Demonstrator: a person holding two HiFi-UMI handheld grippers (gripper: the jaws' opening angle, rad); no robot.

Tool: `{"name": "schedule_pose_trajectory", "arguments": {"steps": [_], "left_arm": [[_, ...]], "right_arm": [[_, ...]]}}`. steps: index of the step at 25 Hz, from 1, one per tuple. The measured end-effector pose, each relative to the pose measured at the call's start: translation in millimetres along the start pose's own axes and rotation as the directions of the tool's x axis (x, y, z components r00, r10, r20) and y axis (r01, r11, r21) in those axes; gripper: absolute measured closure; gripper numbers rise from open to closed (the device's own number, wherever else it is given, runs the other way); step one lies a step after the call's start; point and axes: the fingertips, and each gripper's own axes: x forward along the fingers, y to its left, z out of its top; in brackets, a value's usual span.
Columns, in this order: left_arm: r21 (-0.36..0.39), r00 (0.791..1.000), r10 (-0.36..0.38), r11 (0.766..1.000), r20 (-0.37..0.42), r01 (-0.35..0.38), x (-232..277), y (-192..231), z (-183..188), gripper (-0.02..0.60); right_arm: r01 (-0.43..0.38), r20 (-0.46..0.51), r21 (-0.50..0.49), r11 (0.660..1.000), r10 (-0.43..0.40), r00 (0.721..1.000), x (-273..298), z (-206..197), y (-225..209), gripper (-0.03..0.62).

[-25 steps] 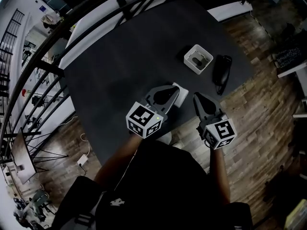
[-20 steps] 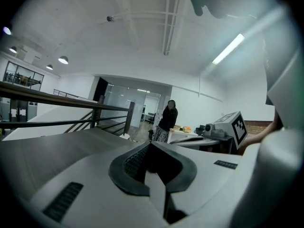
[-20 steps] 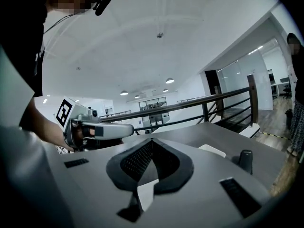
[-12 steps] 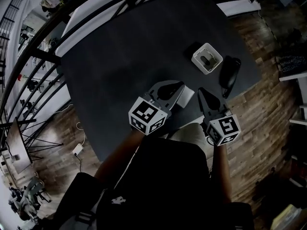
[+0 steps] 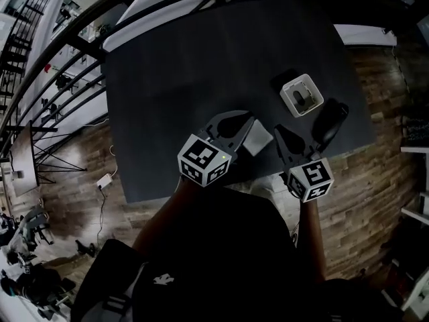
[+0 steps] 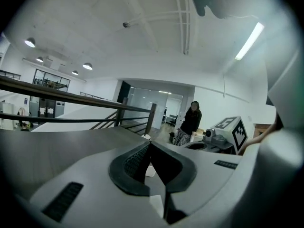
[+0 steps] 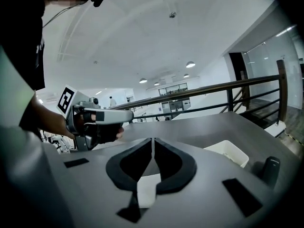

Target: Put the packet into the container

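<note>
- Though poised on either side of the packet, not gripping it. Left gripper with fingers pressed together at the tips and empty. Right gripper likewise closed tight, holding nothing.
- Packet white and flat on the dark counter, between the two grippers, near the counter's front edge and apart from the container.
- Container a small white tub further back and to the right, with a small dark item already inside. A dark rounded thing just beside it on the right, too dim to name.
- First risk, judged from this: coming down with the fingers closed would only shove the packet, possibly towards the front edge and off it. Must open first.
- Second risk: a thin packet lying flat gives little to pinch. Fingertips could scrape the counter and skid over the top, or catch one corner so the packet hangs and swings on the way over.
- Third risk: grippers close together, so a reach by both at once could knock one against the other.
- Fourth risk: a small tub, partly taken up. A packet brought in flat may catch on the rim, perch across it, or nudge the light tub aside.
- Fifth risk: brushing the dark rounded thing while reaching for the tub from the right.
</note>
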Motion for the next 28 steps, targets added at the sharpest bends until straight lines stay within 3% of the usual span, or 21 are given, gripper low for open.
{"name": "schedule_pose_trajectory", "arguments": {"steps": [9, 14, 16, 19, 24, 28], "left_arm": [[-0.002, 0.993, 0.112, 0.994, 0.021, -0.112, 2.9, 1.1, 3.8, 0.577], [-0.017, 0.981, 0.189, 0.982, 0.044, -0.188, -3.6, 14.9, 6.6, 0.577], [-0.019, 0.976, 0.216, 0.976, 0.041, -0.215, -7.5, 20.1, 2.6, 0.577], [-0.008, 0.973, 0.227, 0.974, 0.026, -0.227, -13.4, 21.2, -9.9, 0.577], [-0.022, 0.967, 0.255, 0.967, 0.010, -0.255, -19.2, 20.8, -25.5, 0.577], [-0.037, 0.957, 0.288, 0.957, 0.022, -0.287, -21.4, 23.8, -26.4, 0.577]], "right_arm": [[-0.143, -0.055, -0.083, 0.986, 0.139, 0.989, 10.0, 2.0, -7.2, 0.589], [-0.242, -0.133, -0.137, 0.961, 0.224, 0.965, 24.1, 0.3, -5.4, 0.583], [-0.292, -0.174, -0.148, 0.945, 0.266, 0.948, 29.3, -3.9, -1.6, 0.498], [-0.348, -0.233, -0.179, 0.920, 0.304, 0.924, 34.8, -13.9, 3.8, 0.457], [-0.450, -0.353, -0.262, 0.854, 0.349, 0.868, 38.5, -30.5, 12.0, 0.364], [-0.576, -0.510, -0.363, 0.732, 0.361, 0.781, 41.3, -51.7, 17.1, 0.235]]}}
